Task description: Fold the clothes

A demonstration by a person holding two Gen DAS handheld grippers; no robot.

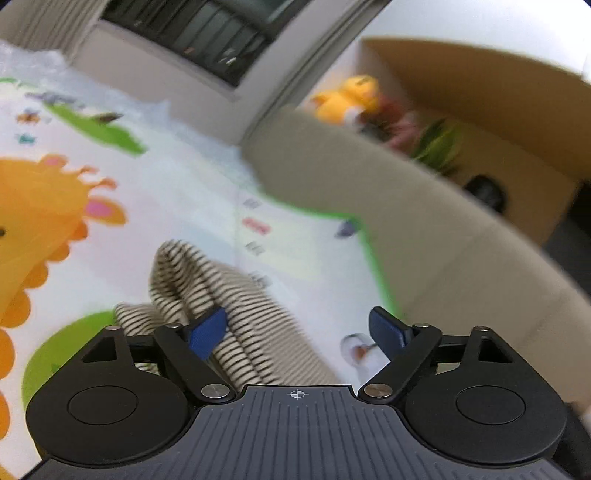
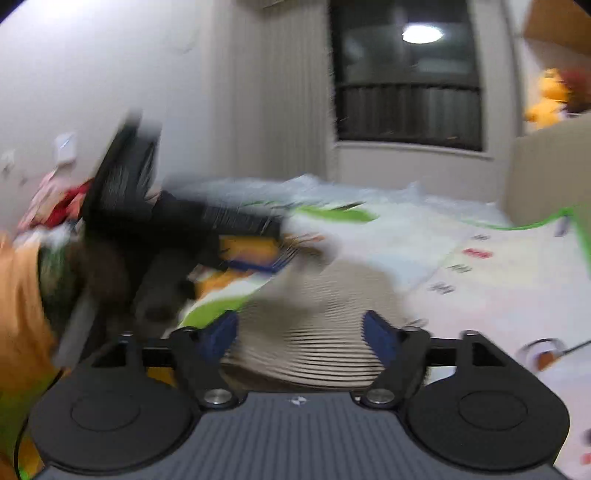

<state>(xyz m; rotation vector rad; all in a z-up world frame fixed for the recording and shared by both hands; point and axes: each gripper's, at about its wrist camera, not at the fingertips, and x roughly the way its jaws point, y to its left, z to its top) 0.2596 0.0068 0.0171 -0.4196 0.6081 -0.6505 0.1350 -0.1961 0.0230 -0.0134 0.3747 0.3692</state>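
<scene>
Your left tool (image 1: 295, 332) is spread wide, holding nothing. Your right tool (image 2: 299, 332) is likewise wide and empty. The striped garment (image 1: 236, 314) lies bunched on the play mat (image 1: 192, 199), directly under both tools, nearer the mat's green-trimmed edge, its ridges running away from your left tool.

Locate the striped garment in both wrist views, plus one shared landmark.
Left wrist: striped garment lies lower centre-left on the play mat, running under the open left gripper.
Right wrist: striped garment, blurred, sits lower centre between the open right gripper's fingers.
Shared landmark: dark window.
</scene>
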